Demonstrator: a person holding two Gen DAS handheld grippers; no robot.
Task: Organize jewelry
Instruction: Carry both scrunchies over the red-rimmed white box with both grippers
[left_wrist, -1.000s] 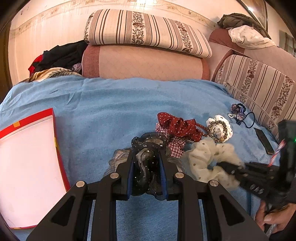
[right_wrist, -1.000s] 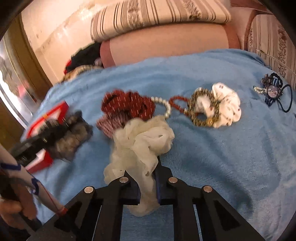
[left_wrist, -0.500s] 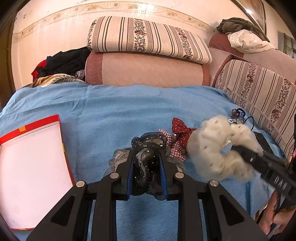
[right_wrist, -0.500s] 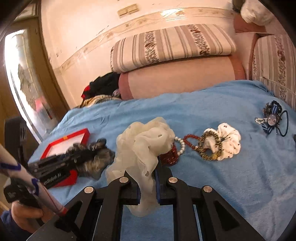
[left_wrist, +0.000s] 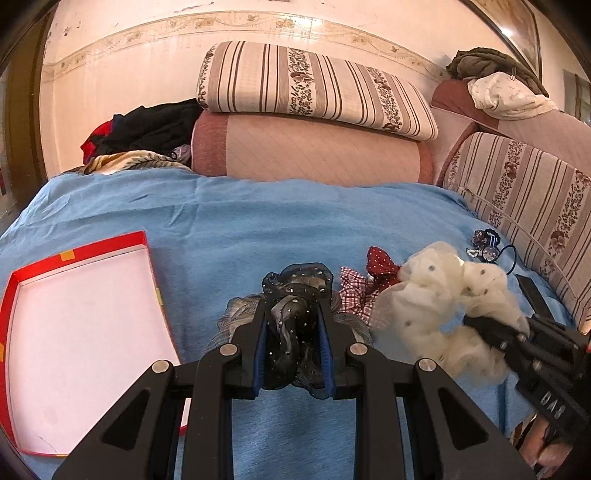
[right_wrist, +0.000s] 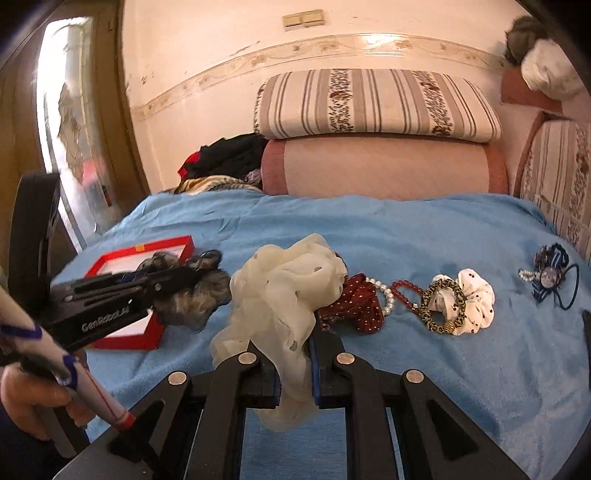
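My left gripper (left_wrist: 295, 325) is pinched tight on the black sheer scrunchie (left_wrist: 295, 295), its studded folds bunched between the blue-lined fingers (left_wrist: 260, 343), held just above the blue blanket (left_wrist: 258, 221). From the right wrist view that same gripper (right_wrist: 184, 275) pokes in from the left with the dark scrunchie (right_wrist: 192, 291) hanging off its tip, in front of the red box (right_wrist: 122, 258).

My right gripper (right_wrist: 293, 354) is clamped on the cream scrunchie (right_wrist: 288, 295): the fabric balloons above the fingers and a tail droops below them. In the left view it (left_wrist: 480, 326) comes in from the right with the cream puff (left_wrist: 436, 295) lifted off the blanket.

Against a second ago: the cream scrunchie was lying in the pile with my right fingers just biting into it; now it is up in the air and carried leftward, covering part of the red polka-dot scrunchie (right_wrist: 354, 302). The left grip has not changed, but the view has risen and the box (left_wrist: 74, 314) sits more fully in frame.

On the blanket, the pearl and red bead strands (right_wrist: 391, 291), the leopard ring on the white scrunchie (right_wrist: 461, 302) and the blue bow tie-band (right_wrist: 550, 273) lie where they were.
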